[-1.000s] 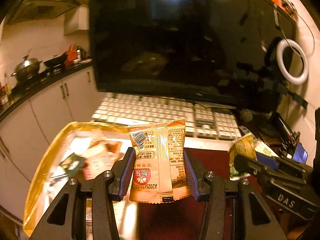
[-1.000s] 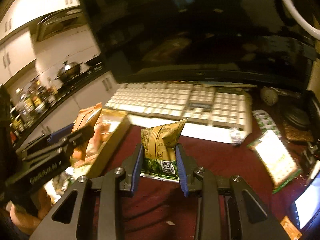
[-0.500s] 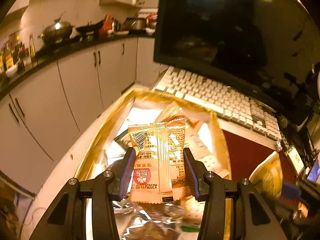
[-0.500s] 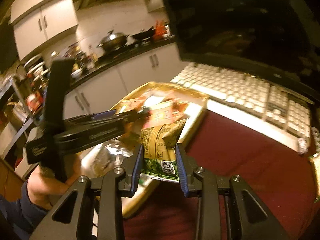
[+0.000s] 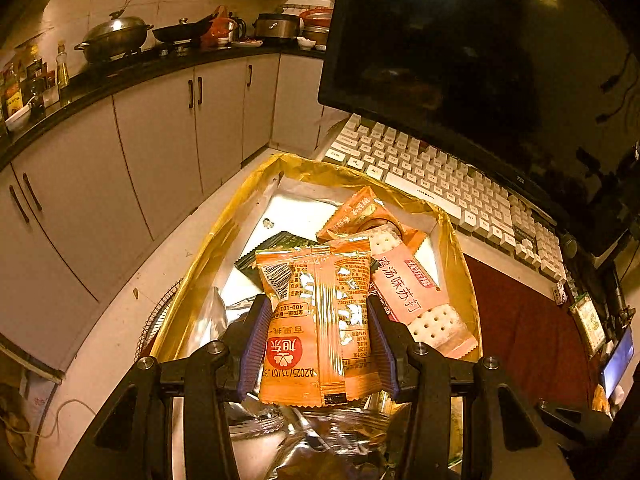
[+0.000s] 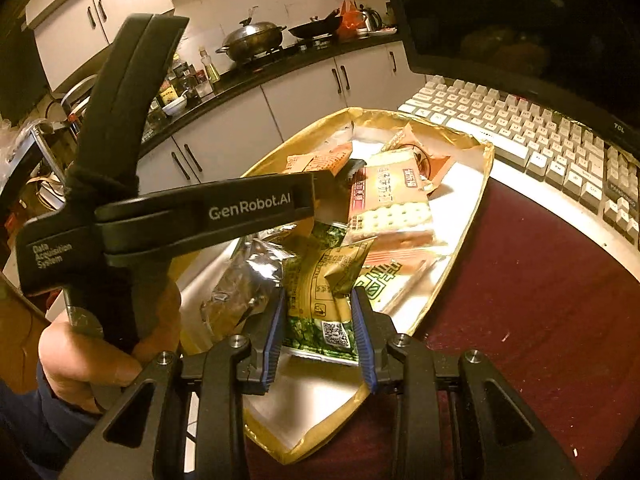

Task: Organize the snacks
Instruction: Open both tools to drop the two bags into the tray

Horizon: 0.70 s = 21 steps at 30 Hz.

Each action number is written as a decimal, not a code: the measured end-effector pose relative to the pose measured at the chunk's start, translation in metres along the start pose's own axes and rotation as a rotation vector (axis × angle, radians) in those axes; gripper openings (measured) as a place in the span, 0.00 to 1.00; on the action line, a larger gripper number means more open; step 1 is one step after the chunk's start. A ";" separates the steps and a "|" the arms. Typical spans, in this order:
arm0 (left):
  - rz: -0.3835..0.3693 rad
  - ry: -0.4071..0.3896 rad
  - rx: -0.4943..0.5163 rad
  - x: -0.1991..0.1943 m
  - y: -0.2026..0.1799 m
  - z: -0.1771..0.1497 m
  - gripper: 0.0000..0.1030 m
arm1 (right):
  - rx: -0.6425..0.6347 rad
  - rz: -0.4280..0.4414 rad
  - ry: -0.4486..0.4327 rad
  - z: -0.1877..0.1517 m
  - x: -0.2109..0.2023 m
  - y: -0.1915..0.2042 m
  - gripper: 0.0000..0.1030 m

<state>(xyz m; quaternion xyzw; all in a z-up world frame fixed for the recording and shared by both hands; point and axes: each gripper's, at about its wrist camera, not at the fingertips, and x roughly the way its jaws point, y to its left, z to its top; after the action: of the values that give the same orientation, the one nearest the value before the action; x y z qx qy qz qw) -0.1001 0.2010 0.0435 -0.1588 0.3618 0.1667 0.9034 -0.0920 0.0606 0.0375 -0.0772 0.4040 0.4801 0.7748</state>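
Clearly both pairs of fingers are pinching small sealed snack packets by their side edges. The left gripper (image 5: 316, 344) presses its ribbed blue pads against the 2 long sides of an orange packet (image 5: 318, 320), which stands upright with its back seam facing the camera; the right gripper (image 6: 318, 338) squeezes a narrower gold-and-green packet (image 6: 324, 292), whose top corner folds over, so the film is soft and crumples easily. Both look light and air-puffed, with slick foil-like wrapping, so a grip across the sealed sides, low on the body as now, seems safest; a hard squeeze could likely crush whatever brittle thing is inside. Both packets hang just above a shallow gold-rimmed tray (image 5: 224, 236) already holding other snacks, among them a pink cracker pack (image 5: 416, 292) and a crinkled silver bag (image 6: 248, 280). From the right wrist view, a hand (image 6: 92, 352) grips the left tool's handle beside the tray. The tray sits on the tabletop next to a dark red mat (image 6: 520, 300), with a pale keyboard (image 5: 440, 180) and a dark monitor (image 5: 480, 60) behind.
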 end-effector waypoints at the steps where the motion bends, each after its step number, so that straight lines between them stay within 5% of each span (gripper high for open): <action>1: 0.002 0.000 0.005 0.001 0.000 0.000 0.49 | -0.001 -0.001 0.002 0.000 0.001 0.000 0.32; 9: 0.034 -0.009 0.054 -0.003 -0.009 -0.001 0.51 | -0.021 -0.016 -0.018 -0.001 -0.014 -0.001 0.44; 21: 0.027 -0.068 0.069 -0.028 -0.028 0.006 0.63 | 0.076 -0.066 -0.164 0.000 -0.076 -0.051 0.46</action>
<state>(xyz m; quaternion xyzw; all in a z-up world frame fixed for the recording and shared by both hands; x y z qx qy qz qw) -0.1040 0.1732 0.0723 -0.1170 0.3383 0.1719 0.9178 -0.0670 -0.0178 0.0766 -0.0215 0.3544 0.4434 0.8230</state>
